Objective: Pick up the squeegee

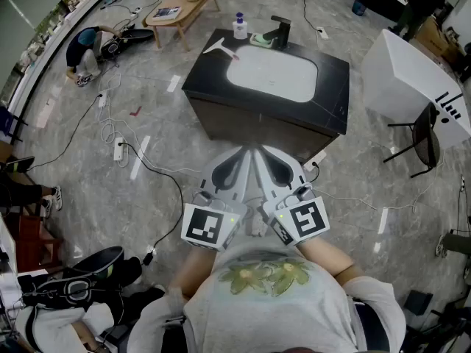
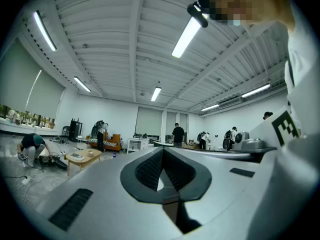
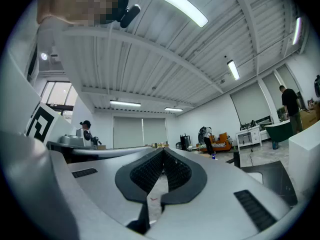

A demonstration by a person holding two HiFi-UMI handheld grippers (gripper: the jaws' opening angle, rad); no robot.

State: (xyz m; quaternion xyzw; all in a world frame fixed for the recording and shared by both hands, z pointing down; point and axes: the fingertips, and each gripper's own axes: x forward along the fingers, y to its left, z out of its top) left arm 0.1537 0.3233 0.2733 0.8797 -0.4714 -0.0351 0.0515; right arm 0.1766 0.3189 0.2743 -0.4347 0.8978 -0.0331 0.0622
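The squeegee (image 1: 219, 47) is a white T-shaped tool lying on the back left corner of a black counter (image 1: 335, 87), beside its white sink basin (image 1: 274, 76). In the head view both grippers are held close to the person's chest, well short of the counter's near edge. My left gripper (image 1: 241, 153) and right gripper (image 1: 260, 153) point level toward the counter, side by side. The left gripper (image 2: 162, 149) has its jaws together at the tips with nothing between them. The right gripper (image 3: 163, 150) is likewise shut and empty. Neither gripper view shows the squeegee.
A soap bottle (image 1: 240, 26), a green sponge (image 1: 261, 40) and a black faucet (image 1: 280, 29) stand behind the basin. Cables and a power strip (image 1: 119, 148) lie on the floor at left. A white table (image 1: 412, 79) and chair (image 1: 425, 140) stand at right, a wooden coffee table (image 1: 182, 7) at the back.
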